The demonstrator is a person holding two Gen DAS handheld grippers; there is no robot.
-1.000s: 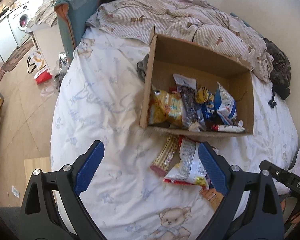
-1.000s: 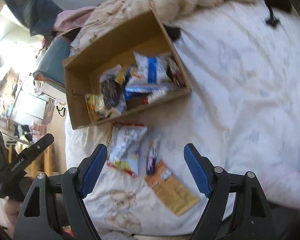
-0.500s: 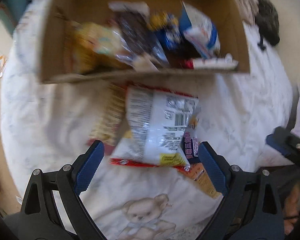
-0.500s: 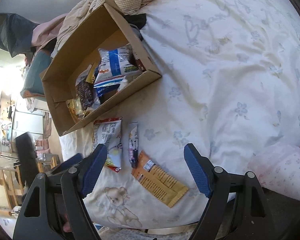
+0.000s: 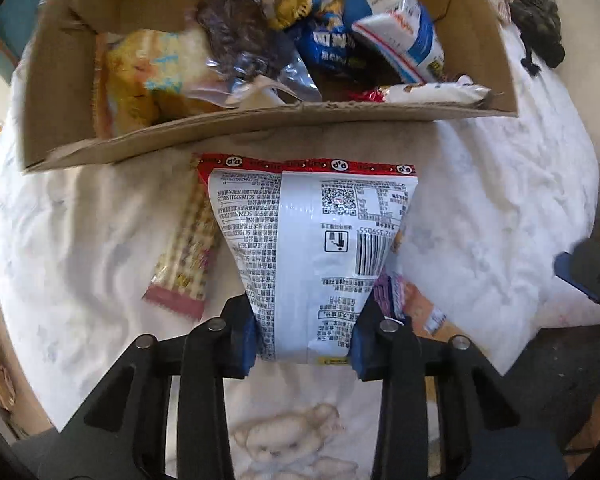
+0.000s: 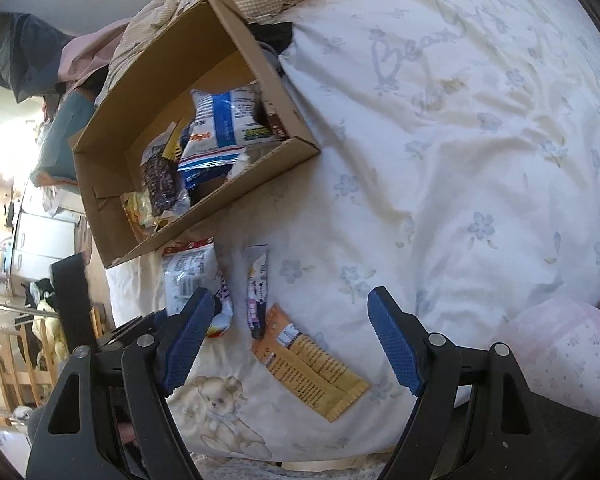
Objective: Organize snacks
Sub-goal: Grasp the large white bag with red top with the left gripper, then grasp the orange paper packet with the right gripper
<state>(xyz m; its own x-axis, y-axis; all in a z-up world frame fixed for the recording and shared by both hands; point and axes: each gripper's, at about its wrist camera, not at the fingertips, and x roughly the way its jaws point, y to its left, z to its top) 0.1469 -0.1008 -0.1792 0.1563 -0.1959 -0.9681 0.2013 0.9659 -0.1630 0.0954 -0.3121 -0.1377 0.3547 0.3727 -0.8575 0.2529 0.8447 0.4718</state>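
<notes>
The white crinkly snack bag with a red sealed edge (image 5: 308, 240) lies on the pale flowered bedsheet (image 5: 480, 200), just below the open brown cardboard box (image 5: 260, 128) of snacks. My left claw (image 5: 304, 340) has just been closing and pinches its near end. My right claw (image 6: 290, 344) gapes empty above an orange flat packet (image 6: 312, 368).

The left tool (image 5: 304, 344) has dropped toward the bed and its jaws have just closed — pinching the white, red-edged plastic snack bag (image 5: 312, 248).

White, red-edged snack bag (image 5: 312, 248)
</notes>
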